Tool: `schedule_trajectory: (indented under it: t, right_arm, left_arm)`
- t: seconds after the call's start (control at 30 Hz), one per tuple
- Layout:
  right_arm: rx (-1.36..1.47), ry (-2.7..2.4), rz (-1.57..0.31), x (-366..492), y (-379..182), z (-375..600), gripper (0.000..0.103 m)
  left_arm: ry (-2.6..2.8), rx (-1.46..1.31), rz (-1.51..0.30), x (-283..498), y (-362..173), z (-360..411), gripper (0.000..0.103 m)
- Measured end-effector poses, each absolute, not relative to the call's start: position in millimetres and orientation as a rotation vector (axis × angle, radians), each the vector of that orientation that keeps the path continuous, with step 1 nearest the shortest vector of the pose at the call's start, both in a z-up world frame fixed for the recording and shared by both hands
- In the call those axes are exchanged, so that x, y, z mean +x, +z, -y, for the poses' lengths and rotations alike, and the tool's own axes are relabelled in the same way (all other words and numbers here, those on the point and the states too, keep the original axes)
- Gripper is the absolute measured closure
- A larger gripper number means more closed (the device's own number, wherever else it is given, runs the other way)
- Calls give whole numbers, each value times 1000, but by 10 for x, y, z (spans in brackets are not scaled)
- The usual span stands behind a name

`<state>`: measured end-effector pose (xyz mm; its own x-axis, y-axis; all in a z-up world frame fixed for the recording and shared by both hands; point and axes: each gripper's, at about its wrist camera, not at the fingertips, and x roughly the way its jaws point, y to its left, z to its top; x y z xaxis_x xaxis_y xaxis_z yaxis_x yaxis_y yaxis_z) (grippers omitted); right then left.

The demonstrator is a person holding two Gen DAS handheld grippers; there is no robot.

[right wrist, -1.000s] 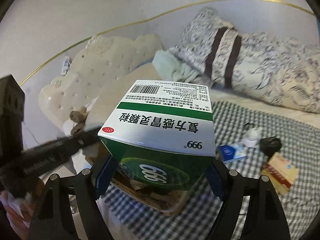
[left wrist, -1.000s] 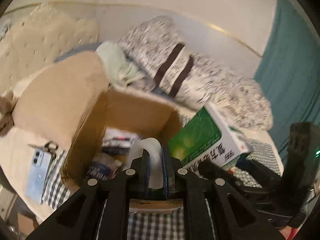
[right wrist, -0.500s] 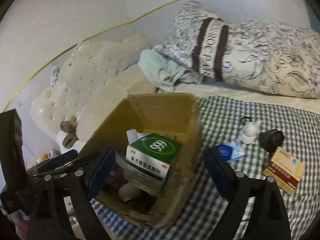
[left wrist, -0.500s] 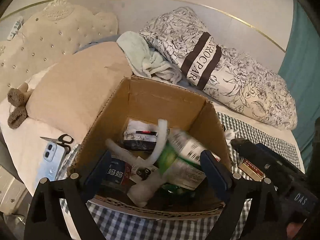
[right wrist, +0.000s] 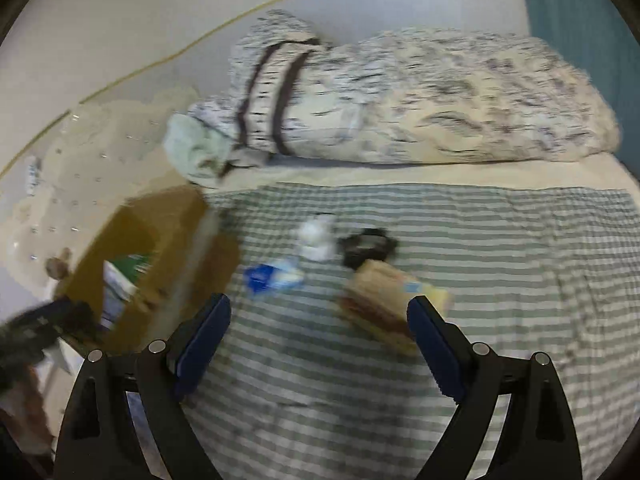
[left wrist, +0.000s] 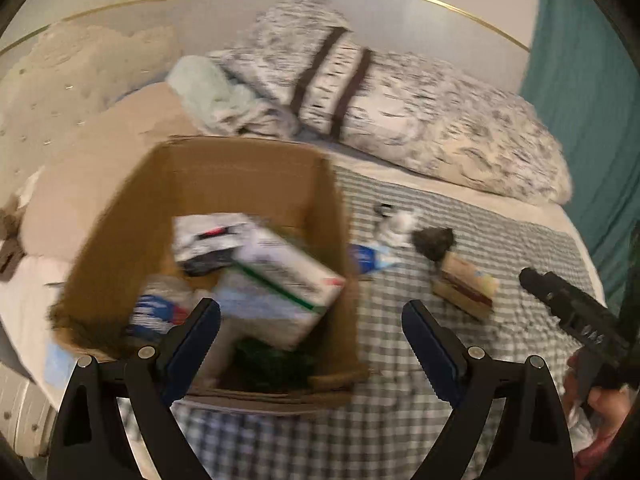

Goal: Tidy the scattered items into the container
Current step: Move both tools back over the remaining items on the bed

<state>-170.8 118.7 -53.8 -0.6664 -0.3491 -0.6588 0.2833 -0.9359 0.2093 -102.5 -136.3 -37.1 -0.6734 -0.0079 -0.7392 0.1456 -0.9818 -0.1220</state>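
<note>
An open cardboard box (left wrist: 240, 168) stands on the checked blanket and holds the green-and-white medicine box (left wrist: 288, 280) plus several packets. My left gripper (left wrist: 310, 328) hangs open over the box's near right corner, nothing between its jaws. On the blanket to the right lie a blue-and-white packet (right wrist: 272, 276), a small white object (right wrist: 316, 240), a black object (right wrist: 366, 246) and a tan-and-red box (right wrist: 384, 304). My right gripper (right wrist: 320, 328) is open above the blanket, its right finger just in front of the tan box. The cardboard box (right wrist: 160, 240) sits at the left of the right wrist view.
A patterned pillow (left wrist: 400, 108) and a pale green cloth (left wrist: 208, 92) lie behind the box. A tufted headboard (right wrist: 80, 168) is at left, a teal curtain (left wrist: 588, 100) at right. The other gripper with a hand (left wrist: 580, 320) shows at the right edge.
Both grippers opened and dropped their loads into the cardboard box: the white item from the left, the green medicine box from the right. Both views then swung right toward the scattered items.
</note>
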Motion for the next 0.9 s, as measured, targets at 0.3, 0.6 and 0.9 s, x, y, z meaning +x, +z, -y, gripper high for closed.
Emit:
schedule_trajectory:
  t: [0.3,0.6,0.9]
  right_arm:
    - [1063,-2595,83,-1654,-672,-1797,13]
    - [982,-2478,-116,-1746,-870,-1696,13]
    - [1057,-2407,-125,-2219,-1234,-1733,13]
  left_arm:
    - [-2891,1306,-89,-1444,-519,460,6]
    - [-2839,1417,-33,-1857,-1006,352,6]
    - [-2744,1484,3,-2296,-1506,383,6]
